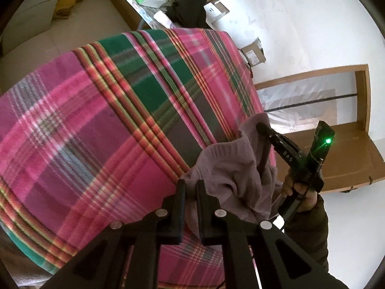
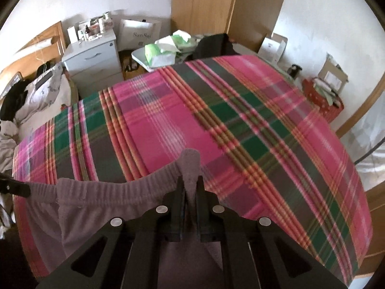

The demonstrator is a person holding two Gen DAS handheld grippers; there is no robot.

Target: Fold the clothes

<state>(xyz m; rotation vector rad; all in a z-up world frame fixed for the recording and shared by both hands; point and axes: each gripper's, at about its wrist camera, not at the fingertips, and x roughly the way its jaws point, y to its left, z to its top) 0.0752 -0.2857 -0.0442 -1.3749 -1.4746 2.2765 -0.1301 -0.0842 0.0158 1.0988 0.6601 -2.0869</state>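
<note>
The shorts (image 2: 101,192), mauve with a ribbed waistband, hung over the near edge of the plaid blanket (image 2: 216,120). The right gripper (image 2: 190,192) pinched the waistband between its closed fingers. The left gripper (image 1: 191,192), at the other end, clamped the same cloth.

The garment (image 2: 101,192) hung over the near edge of the bench (image 2: 240,125), its waistband stretched sideways between the left tool (image 2: 16,189) at the left and the right tool (image 2: 191,187) nearer the middle. Behind the bench lay a tissue pack (image 2: 158,54) with a dark garment (image 2: 211,44) to its right. A nightstand (image 2: 93,60) stood behind the bench's left, the bed (image 2: 31,96) farther left, and a wardrobe (image 2: 204,4) at the back.
</note>
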